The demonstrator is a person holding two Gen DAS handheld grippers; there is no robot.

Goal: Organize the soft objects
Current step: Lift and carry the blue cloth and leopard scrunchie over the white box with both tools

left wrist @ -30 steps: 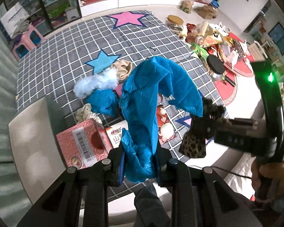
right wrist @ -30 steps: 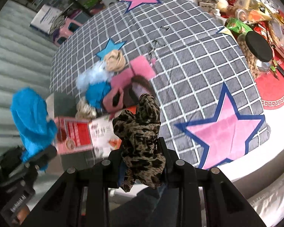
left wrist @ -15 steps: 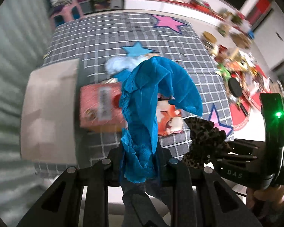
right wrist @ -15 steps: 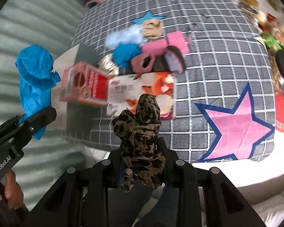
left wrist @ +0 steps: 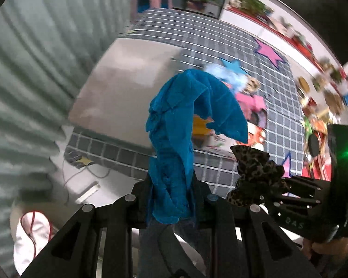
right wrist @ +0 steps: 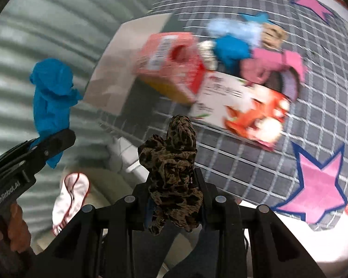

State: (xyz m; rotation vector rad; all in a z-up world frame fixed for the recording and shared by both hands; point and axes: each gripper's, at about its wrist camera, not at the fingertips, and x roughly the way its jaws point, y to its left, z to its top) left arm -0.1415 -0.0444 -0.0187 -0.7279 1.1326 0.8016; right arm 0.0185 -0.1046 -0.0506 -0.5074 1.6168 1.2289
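Grid-pattern bedspread (right wrist: 255,162) w/ pink stars now sits off to the right; both views have swung toward the grey curtain (left wrist: 34,81) and bed's edge since a sec ago. Left claw (left wrist: 170,199) clamped on blue cloth (left wrist: 181,120), right claw (right wrist: 174,199) clamped on leopard scrunchie (right wrist: 174,162). Both soft items are lifted clear of the pile, prob. being carried to a drop spot beside the bed.

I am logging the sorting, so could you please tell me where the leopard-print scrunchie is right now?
The leopard-print scrunchie is clamped in the right claw, off the near edge of the checked bedspread, right of the blue cloth.
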